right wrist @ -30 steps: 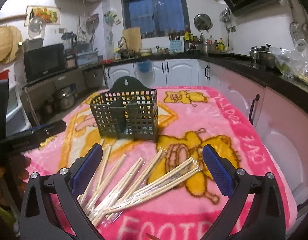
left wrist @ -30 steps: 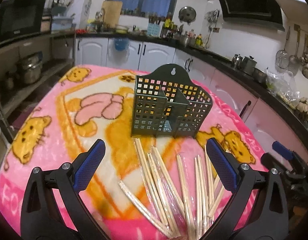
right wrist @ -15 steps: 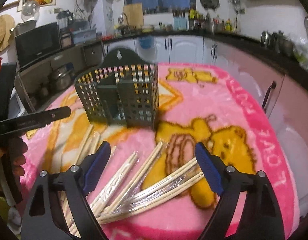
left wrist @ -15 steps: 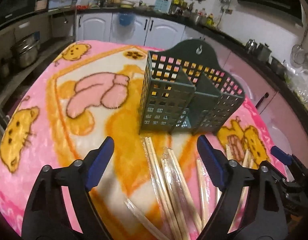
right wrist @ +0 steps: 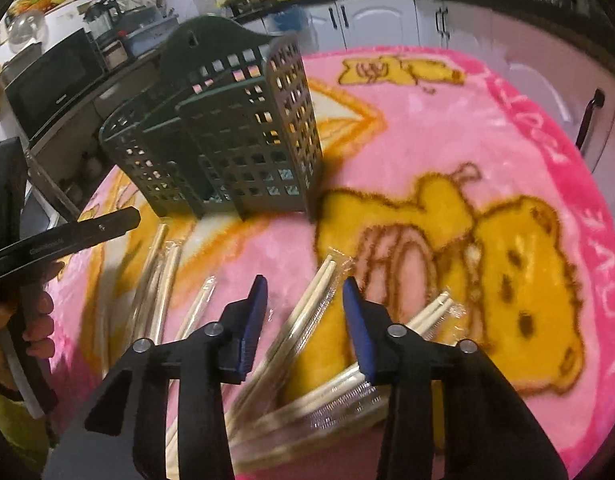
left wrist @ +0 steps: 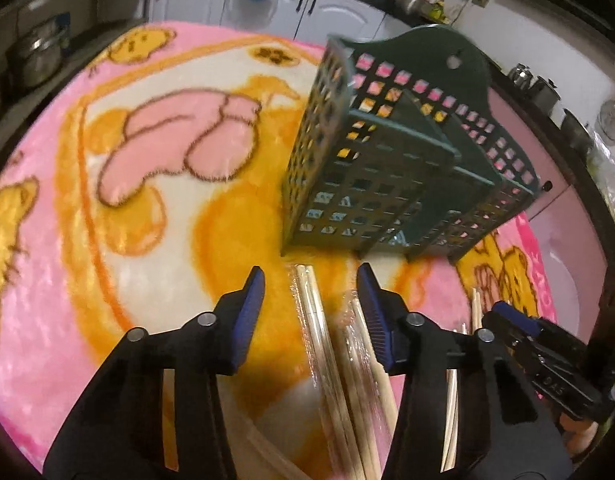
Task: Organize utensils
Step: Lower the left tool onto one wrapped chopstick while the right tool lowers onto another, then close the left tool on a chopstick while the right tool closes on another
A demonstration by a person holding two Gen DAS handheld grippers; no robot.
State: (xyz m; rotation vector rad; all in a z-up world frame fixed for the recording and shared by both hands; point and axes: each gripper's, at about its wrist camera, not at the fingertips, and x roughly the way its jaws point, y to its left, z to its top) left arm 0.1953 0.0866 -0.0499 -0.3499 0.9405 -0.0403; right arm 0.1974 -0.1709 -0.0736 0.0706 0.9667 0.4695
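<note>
Left wrist view: I read the left gripper with fingers partly open, holding nothing, straddling a wrapped chopstick pair on the pink blanket covering the desk. The green utensil basket stands at 12 o'clock, just beyond the chopstick tips.

Right wrist view: I read the right gripper with fingers partly open, empty, over another wrapped pair. The basket stands at 11 o'clock; more chopsticks lie at 9 o'clock.

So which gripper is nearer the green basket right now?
Left, narrowly. The left gripper hovers open just short of the green basket, over wrapped chopsticks. The right gripper sits a bit further back.
</note>
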